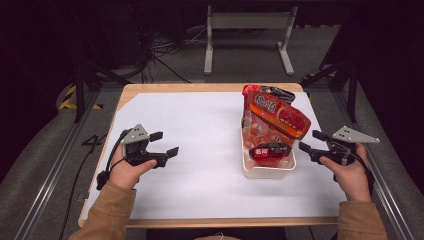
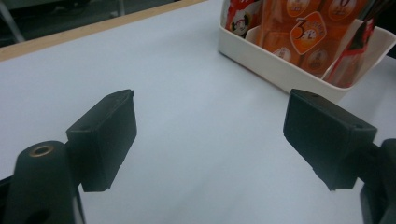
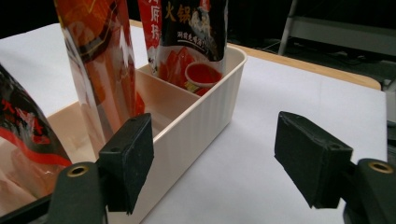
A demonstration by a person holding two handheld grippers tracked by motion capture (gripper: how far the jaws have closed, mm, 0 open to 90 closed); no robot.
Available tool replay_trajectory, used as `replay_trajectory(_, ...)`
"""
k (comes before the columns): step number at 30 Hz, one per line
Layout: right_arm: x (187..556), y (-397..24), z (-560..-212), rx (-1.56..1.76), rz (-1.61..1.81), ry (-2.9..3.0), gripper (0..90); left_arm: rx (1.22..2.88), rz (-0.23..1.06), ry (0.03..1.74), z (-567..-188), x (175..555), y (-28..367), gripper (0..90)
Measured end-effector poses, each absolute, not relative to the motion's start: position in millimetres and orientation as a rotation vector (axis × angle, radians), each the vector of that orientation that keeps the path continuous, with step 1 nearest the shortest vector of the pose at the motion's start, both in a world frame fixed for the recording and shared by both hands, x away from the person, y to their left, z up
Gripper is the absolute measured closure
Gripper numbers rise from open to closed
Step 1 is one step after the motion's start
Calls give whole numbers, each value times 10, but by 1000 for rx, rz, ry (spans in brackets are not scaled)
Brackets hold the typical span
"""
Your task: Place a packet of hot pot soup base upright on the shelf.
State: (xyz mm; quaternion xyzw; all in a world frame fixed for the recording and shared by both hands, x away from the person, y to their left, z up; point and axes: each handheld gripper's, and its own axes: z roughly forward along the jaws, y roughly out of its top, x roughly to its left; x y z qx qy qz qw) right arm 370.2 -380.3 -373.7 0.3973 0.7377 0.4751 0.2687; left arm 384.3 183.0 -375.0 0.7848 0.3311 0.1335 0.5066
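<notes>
A cream ribbed bin (image 1: 266,171) stands on the right half of the table, stuffed with red and orange snack packets (image 1: 277,117) that stick up out of it; a dark red packet (image 1: 270,150) leans at its near end. My left gripper (image 1: 165,143) is held low over the white sheet at the left, well apart from the bin, jaws open and empty. In the left gripper view the gripper (image 2: 210,135) faces the bin (image 2: 280,70). My right gripper (image 1: 311,140) is open just right of the bin. In the right gripper view the gripper (image 3: 215,163) frames the bin's ribbed wall (image 3: 201,126) without touching it.
A white sheet (image 1: 200,150) covers the wooden table (image 1: 200,87). Metal rails run along both sides. On the floor beyond the far edge stands a grey metal frame (image 1: 247,22) with cables (image 1: 165,50) to its left.
</notes>
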Motion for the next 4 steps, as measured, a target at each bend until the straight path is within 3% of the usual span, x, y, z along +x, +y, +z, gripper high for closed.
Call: replay_trajectory(4,3701,-3806,-3733,1050,1289,1988,302,1885,333,808,-3760,3855,1882,180)
